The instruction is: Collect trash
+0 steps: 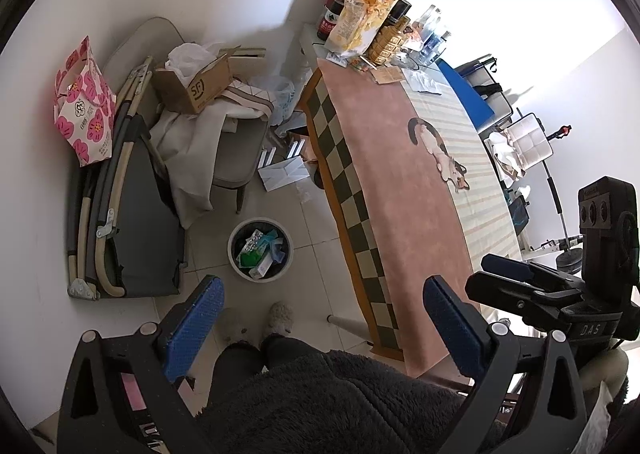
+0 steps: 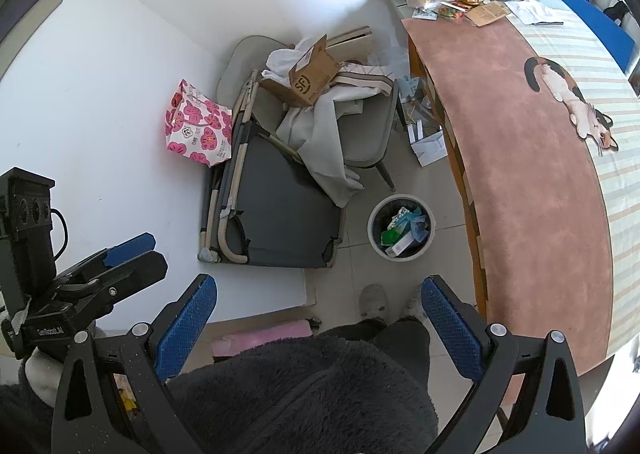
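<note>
**Both claws wide and empty, bin waiting on the floor**

Here we are above the floor: the left claw (image 1: 320, 318) gapes wide with nothing between its blue pads, and the right claw (image 2: 320, 314) is spread just as far, also empty. The trash bin (image 1: 260, 249) sits on the tiles just left of the surface (image 1: 400, 182), already holding packets and wrappers. Any leftover trash looks to be at the far end of the surface, among the snack bags (image 1: 360, 20). The smart play, I'd say: reach far, close squarely on one loose wrapper, then carry it right over the bin's rim before releasing.

The left view catches white chairs (image 1: 528, 140) beyond the surface; the right view alone shows a pink item (image 2: 260, 336) on the near floor.
</note>
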`<move>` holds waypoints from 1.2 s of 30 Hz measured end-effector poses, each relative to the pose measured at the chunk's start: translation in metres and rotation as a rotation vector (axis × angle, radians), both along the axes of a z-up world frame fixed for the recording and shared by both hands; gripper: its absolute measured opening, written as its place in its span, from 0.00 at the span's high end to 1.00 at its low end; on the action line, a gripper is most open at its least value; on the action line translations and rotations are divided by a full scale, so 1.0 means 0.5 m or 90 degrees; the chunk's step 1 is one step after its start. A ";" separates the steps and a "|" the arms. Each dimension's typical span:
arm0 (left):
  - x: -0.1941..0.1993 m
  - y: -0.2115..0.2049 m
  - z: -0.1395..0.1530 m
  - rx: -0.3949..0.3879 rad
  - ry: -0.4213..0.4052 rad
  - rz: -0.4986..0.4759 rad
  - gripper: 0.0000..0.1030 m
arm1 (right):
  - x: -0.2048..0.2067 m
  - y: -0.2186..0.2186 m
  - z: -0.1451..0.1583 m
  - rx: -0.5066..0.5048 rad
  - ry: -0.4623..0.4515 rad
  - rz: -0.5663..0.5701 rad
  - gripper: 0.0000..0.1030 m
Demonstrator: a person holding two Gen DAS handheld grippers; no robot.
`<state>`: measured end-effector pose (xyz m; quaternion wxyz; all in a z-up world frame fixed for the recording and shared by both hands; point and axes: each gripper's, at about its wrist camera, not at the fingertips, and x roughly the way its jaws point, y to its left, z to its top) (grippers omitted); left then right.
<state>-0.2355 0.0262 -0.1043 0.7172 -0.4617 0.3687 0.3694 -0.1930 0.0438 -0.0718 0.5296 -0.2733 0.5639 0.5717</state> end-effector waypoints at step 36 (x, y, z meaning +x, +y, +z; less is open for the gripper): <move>0.000 0.021 0.013 0.002 -0.009 -0.002 0.01 | -0.014 0.015 0.014 0.001 0.002 0.009 0.00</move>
